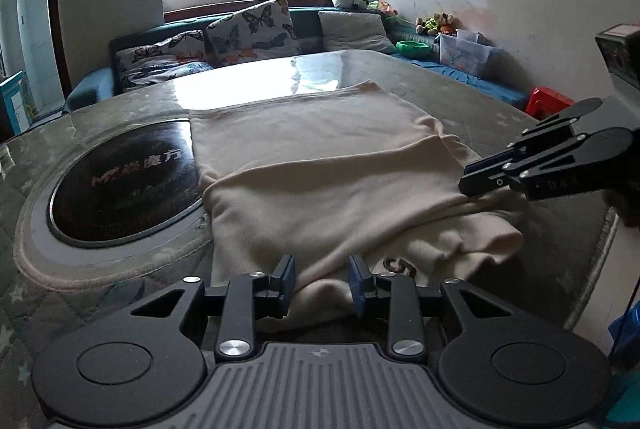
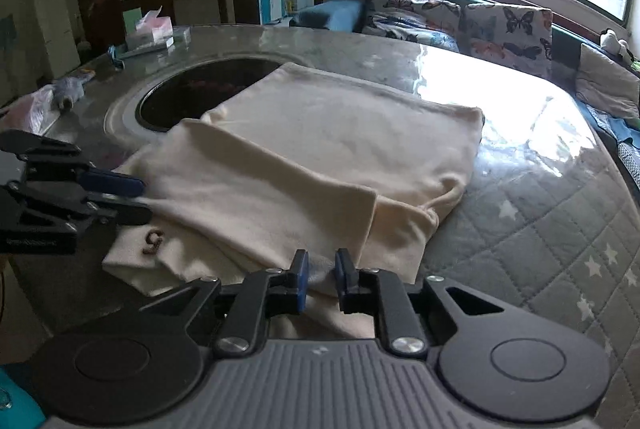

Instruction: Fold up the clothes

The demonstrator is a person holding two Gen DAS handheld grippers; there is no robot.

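My left gripper (image 1: 322, 283) and right gripper (image 2: 321, 279), jaws parted, each straddle the near edge of the folded cream cotton garment (image 1: 320, 165) on the glass-topped surface (image 1: 240, 85).

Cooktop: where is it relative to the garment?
Left wrist view: the cooktop is set into the table, left of the garment, whose edge overlaps it.

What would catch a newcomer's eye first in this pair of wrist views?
A cream garment, partly folded with one layer lapped over another, lies in the middle of the round table. Both tools sit at its near edge, the left tool and right tool, each with jaws parted around cloth. Beside the garment, a dark inset hob sits in the tabletop, partly covered by fabric.
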